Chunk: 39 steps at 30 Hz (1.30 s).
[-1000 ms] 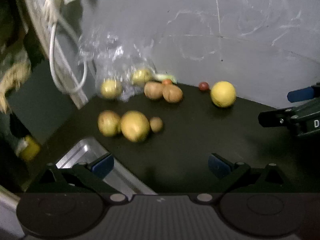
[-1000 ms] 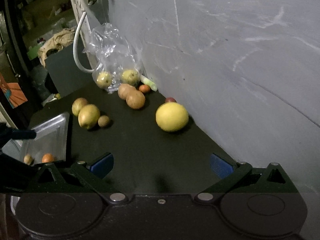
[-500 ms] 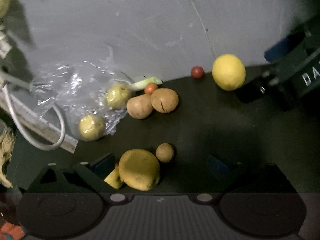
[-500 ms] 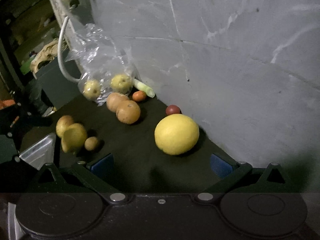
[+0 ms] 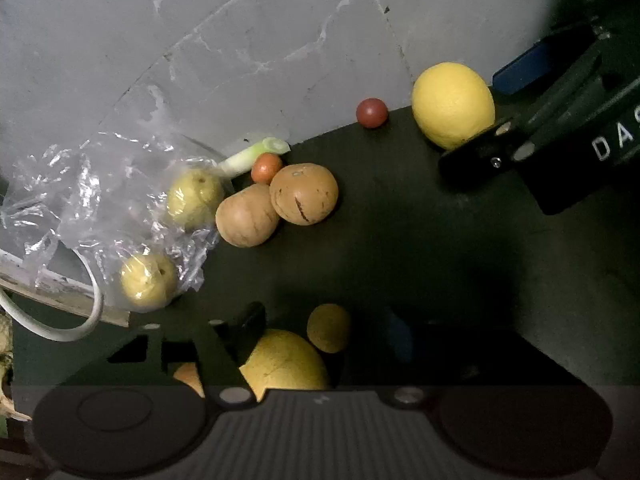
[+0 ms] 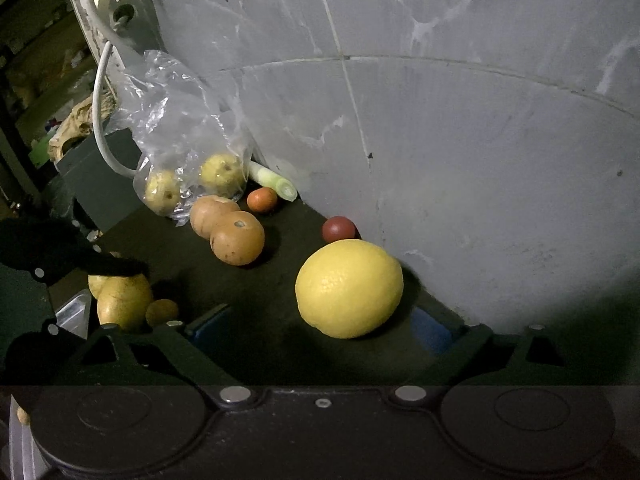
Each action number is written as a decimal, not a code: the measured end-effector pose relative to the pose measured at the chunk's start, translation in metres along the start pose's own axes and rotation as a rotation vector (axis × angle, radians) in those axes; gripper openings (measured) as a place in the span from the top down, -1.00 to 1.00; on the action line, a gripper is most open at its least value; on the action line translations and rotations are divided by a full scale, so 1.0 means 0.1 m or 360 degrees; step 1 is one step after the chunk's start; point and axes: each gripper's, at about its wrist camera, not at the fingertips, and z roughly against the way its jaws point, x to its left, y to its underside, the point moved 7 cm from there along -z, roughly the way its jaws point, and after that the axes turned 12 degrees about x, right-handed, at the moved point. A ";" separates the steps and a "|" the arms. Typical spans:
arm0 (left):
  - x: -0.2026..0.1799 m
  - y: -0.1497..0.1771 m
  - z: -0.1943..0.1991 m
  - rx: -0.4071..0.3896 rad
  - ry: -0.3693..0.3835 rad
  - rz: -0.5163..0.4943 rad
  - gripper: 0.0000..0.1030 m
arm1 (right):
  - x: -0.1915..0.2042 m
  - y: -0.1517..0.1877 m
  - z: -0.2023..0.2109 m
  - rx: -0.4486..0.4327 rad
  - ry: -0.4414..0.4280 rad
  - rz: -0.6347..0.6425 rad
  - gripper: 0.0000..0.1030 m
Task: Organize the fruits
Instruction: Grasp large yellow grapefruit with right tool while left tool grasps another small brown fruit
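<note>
On the dark table (image 5: 400, 240), my left gripper (image 5: 324, 326) stands open low over a yellow fruit (image 5: 284, 364), which lies between its fingers beside a small brown fruit (image 5: 328, 328). A second yellowish fruit (image 5: 188, 376) peeks from behind the left finger. My right gripper (image 6: 320, 324) is open, its blue pads (image 6: 208, 324) on either side of a large yellow citrus (image 6: 350, 288) close to the wall. In the left wrist view that citrus (image 5: 452, 104) lies between the right gripper's fingers (image 5: 480, 156). Nothing is gripped.
Two brown round fruits (image 5: 276, 204) touch mid-table, with a small orange fruit (image 5: 266, 168), a green stalk (image 5: 252, 154) and a small red fruit (image 5: 372, 112) by the grey wall (image 5: 280, 40). A clear bag (image 5: 120, 200) holds two yellow-green fruits. A white cable (image 6: 100, 120) hangs left; a metal tray (image 6: 76, 312) sits lower left.
My left gripper swung away from the tray and came down around the yellow fruit. My right gripper advanced until the large citrus sits between its pads.
</note>
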 end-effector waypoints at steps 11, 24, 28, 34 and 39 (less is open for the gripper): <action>0.00 -0.04 -0.05 0.0096 0.0056 -0.0077 0.06 | 0.00 -0.03 -0.08 0.0002 0.0011 -0.0016 -0.71; 0.00 -0.04 -0.08 0.0122 0.0082 -0.0074 0.45 | -0.05 -0.05 -0.17 0.0022 0.0015 -0.0053 -0.56; -0.01 -0.03 -0.06 0.0094 0.0095 -0.0048 0.45 | -0.07 -0.07 -0.18 0.0002 0.0003 -0.0085 -0.56; -0.07 -0.02 0.00 0.0055 0.0107 0.0001 0.46 | -0.10 -0.10 -0.20 -0.0020 0.0034 -0.0118 -0.44; -0.11 0.01 0.07 0.0031 0.0118 0.0030 0.46 | -0.11 -0.08 -0.18 -0.0023 0.0056 -0.0112 -0.24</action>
